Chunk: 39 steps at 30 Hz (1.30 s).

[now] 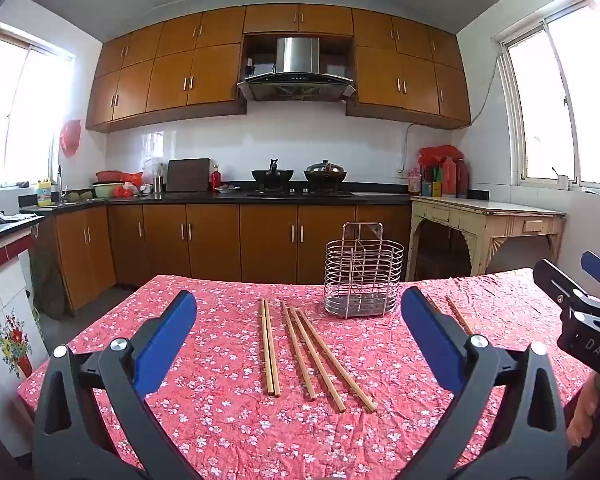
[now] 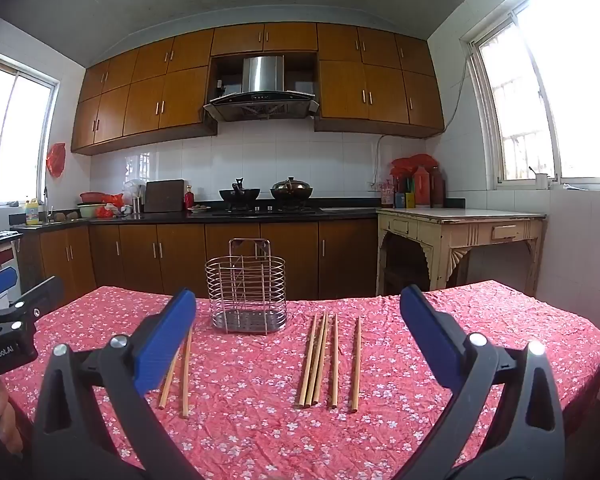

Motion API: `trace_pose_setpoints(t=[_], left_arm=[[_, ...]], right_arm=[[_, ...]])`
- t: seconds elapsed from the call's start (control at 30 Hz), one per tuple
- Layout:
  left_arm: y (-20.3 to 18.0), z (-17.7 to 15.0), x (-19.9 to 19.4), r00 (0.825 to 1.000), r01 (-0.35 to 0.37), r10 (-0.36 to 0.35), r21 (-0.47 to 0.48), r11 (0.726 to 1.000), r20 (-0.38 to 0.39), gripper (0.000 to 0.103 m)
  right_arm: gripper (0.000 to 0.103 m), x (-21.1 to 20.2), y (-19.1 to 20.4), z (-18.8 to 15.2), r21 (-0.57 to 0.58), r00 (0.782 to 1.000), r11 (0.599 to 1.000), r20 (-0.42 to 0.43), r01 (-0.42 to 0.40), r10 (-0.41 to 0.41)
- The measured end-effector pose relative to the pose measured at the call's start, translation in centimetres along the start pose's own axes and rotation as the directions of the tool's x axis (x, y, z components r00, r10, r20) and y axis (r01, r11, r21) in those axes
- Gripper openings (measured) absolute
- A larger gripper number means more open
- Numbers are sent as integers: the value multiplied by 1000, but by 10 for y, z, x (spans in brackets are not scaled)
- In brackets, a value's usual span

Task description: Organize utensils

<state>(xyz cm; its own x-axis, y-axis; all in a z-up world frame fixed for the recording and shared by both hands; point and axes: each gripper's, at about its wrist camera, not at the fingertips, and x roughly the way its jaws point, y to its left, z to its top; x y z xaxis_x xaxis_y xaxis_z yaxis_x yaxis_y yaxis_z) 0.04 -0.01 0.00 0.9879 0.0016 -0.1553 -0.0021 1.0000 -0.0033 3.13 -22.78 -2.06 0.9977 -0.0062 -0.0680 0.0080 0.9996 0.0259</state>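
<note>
1. Wooden chopsticks [image 1: 300,352] are lying on the floral tablecloth [image 1: 220,420] in the left wrist view, five of them just in front and left of the wire utensil holder [image 1: 362,276]. More chopsticks are peeking out right of the holder, partly hidden. The left gripper [image 1: 298,332] is hovering with jaws spread wide, gripping nothing.

2. Wood again in the right wrist view: five chopsticks [image 2: 324,360] are resting in front and right of the wire utensil holder [image 2: 246,286], two more [image 2: 180,372] to its front left. The right gripper [image 2: 298,332] is hanging wide apart, empty.
</note>
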Motion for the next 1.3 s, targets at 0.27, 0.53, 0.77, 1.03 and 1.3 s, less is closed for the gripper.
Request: trace_pose_setpoints(t=[0.27, 0.53, 0.77, 1.03, 1.3], left_arm=[[0, 0, 0, 1000, -2, 2, 0, 1000, 3, 101], [-2, -2, -2, 1000, -6, 6, -2, 1000, 1, 101], [-2, -2, -2, 1000, -6, 6, -6, 1000, 1, 101], [3, -2, 0, 1000, 1, -1, -14, 1000, -3, 101], [3, -3, 1, 1000, 4, -4, -16, 1000, -3, 101]], right_arm=[[99, 1, 2, 0, 0, 1000, 1000, -2, -4, 4], [99, 0, 1, -1, 0, 1000, 1000, -1, -1, 1], [99, 1, 2, -1, 1, 1000, 1000, -2, -1, 1], [99, 1, 2, -1, 1, 1000, 1000, -2, -1, 1], [99, 0, 2, -1, 2, 1000, 1000, -2, -2, 2]])
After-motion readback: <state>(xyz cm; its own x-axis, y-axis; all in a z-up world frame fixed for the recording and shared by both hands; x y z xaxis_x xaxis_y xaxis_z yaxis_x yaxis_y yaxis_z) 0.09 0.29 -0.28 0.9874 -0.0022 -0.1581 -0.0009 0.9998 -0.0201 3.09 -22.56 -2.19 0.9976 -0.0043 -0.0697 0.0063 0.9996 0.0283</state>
